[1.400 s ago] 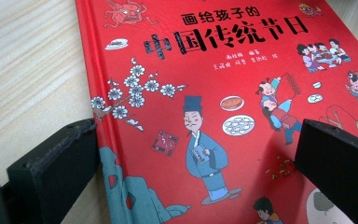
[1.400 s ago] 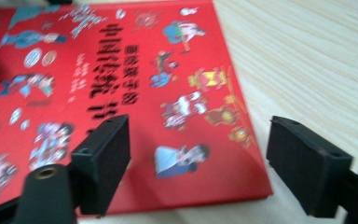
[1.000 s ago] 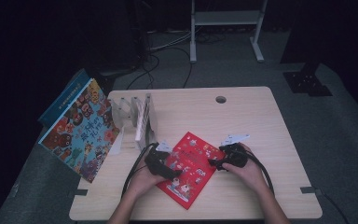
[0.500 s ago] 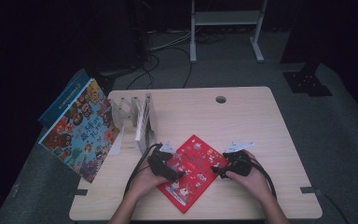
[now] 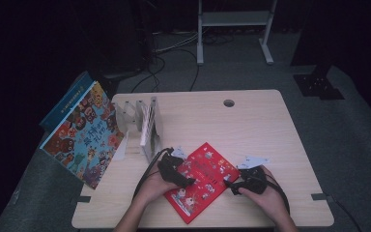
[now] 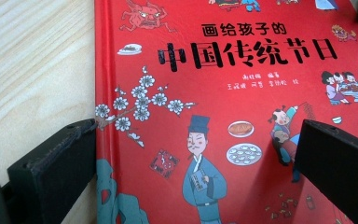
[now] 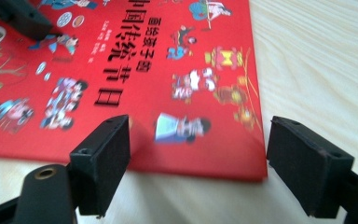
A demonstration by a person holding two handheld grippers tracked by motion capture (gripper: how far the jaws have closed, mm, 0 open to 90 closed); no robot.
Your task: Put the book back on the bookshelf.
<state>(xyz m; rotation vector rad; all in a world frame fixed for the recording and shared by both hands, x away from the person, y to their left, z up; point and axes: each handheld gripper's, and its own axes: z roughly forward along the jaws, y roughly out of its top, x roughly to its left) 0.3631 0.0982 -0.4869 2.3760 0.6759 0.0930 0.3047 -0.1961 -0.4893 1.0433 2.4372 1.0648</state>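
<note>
Light wooden table [image 5: 270,130] bears a red hardcover picture book [image 5: 202,181] flat near its front edge, long axis diagonal, between left gripper [image 5: 178,176] and right gripper [image 5: 236,183], both open, gripping nothing.

The red book [image 5: 202,181] has turned on the table and slid a little toward the near edge. The right gripper [image 5: 232,185] has drawn right, off the cover to the book's right edge, its jaws closing slightly on nothing.
</note>
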